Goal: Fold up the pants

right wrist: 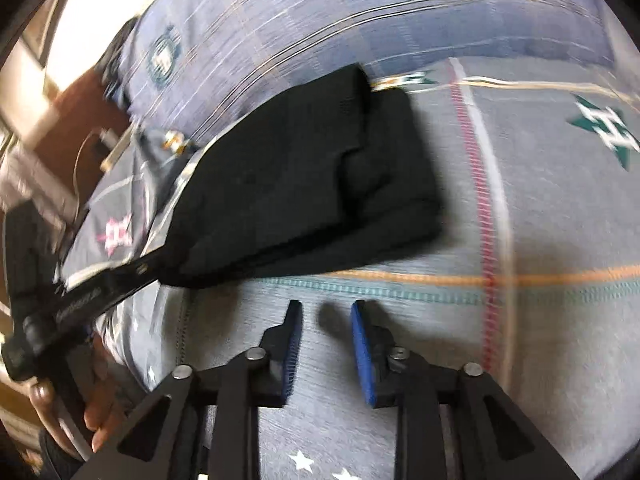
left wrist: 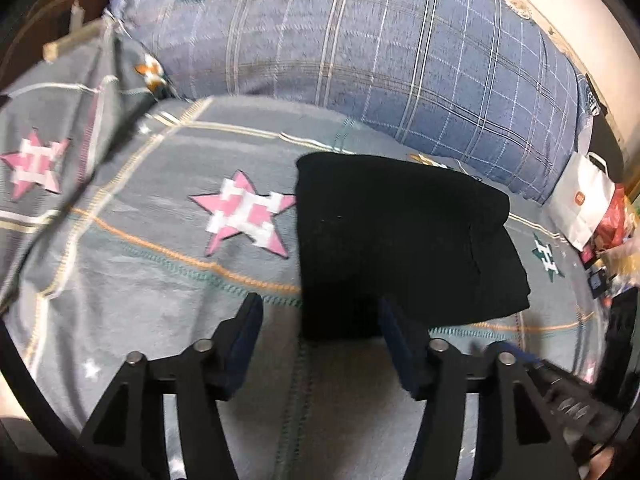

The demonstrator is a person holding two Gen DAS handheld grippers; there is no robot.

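The black pants (left wrist: 392,240) lie folded into a compact bundle on the grey star-patterned bedsheet (left wrist: 160,280). My left gripper (left wrist: 320,308) is open and empty, its fingers just short of the bundle's near edge. In the right wrist view the same pants (right wrist: 304,176) lie ahead and to the left. My right gripper (right wrist: 326,308) is open and empty over bare sheet, a short way from the bundle's near edge. The left gripper's body (right wrist: 80,300) shows at the left of that view, held by a hand.
A blue plaid pillow (left wrist: 380,52) lies along the far side of the bed. A white paper bag (left wrist: 580,204) and red and other small items stand at the right. A wooden bedside piece with a cable (right wrist: 80,128) is at the left.
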